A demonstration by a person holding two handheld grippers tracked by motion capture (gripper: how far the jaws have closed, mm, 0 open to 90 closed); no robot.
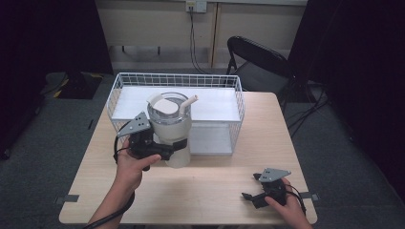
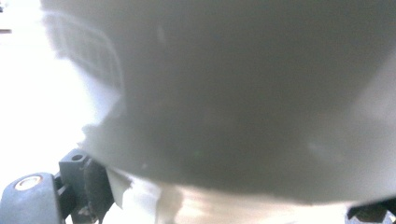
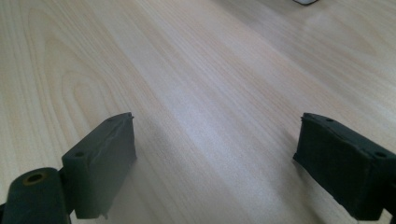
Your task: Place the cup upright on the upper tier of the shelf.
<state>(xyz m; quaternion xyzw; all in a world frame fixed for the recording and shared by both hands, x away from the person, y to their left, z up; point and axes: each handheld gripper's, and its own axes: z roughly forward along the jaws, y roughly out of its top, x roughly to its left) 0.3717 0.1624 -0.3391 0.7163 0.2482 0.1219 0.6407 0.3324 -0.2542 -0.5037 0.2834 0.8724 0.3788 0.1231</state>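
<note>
Your left gripper is clamped around the white tumbler, which sits at the front edge of the wire basket. Keep it upright so the straw stays clear. Right gripper rests spread open, holding nothing, on the table.

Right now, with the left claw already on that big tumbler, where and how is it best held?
Hold the tumbler low on its straight body, coming from its left as the left claw does now. The lid and slanting straw crowd the top, and the wire basket stands just behind. The lower body probably gives the jaws the plainest surface.
</note>
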